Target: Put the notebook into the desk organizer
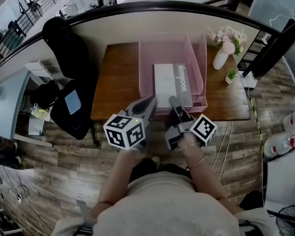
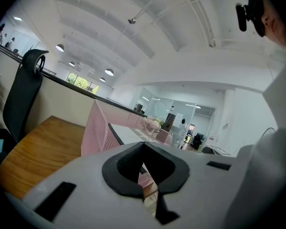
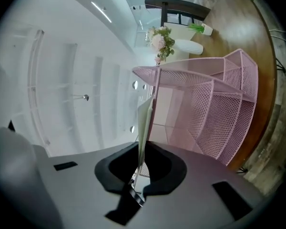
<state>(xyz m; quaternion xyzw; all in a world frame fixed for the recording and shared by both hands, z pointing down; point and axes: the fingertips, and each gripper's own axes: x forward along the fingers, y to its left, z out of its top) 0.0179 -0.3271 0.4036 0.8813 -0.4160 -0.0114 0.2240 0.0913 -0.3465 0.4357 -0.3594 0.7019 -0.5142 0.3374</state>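
The grey notebook [image 1: 169,82] lies flat inside the pink mesh desk organizer [image 1: 147,58] on the wooden table [image 1: 118,85]. My right gripper [image 1: 174,103] is at the notebook's near edge. In the right gripper view the notebook's thin edge [image 3: 144,123] stands between the jaws, with a sliver of light beside it, and the organizer [image 3: 219,109] is just beyond my right gripper [image 3: 138,180]. My left gripper [image 1: 150,102] sits at the organizer's front left corner, jaws together and empty. The left gripper view shows the organizer [image 2: 97,132] and notebook [image 2: 126,135] ahead of my left gripper [image 2: 150,194].
A white vase of pink flowers [image 1: 221,55] and a small potted plant [image 1: 231,76] stand at the table's right end. A black office chair [image 1: 69,82] is left of the table. Water bottles [image 1: 285,136] lie on the floor at the right.
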